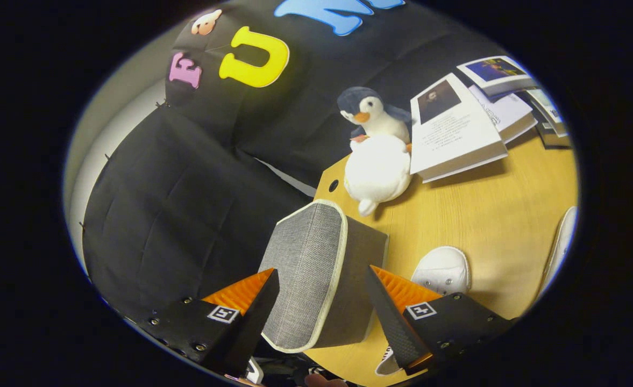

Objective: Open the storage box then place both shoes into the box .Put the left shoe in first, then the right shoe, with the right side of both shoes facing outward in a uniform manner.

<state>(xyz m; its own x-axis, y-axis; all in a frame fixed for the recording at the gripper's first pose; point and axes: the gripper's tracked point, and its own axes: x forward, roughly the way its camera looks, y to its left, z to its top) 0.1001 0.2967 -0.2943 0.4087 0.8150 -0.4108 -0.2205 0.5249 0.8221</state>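
Observation:
A grey fabric storage box [308, 269] with white trim stands at the near corner of the wooden table [488, 215]. Its trimmed face is turned toward me and looks closed. My gripper [322, 271] is open wide, and the box sits between and just ahead of the two fingers; I cannot tell whether either finger touches it. A white shoe [444, 267] lies on the table just beyond the right finger, partly hidden by it. A second white shoe [561, 242] lies farther off to the right, showing only its edge.
A plush penguin [376, 161] sits on the table beyond the box, near the table's corner. Several books [456, 137] lie spread behind it. Black cloth hangs past the table's edge to the left of the box.

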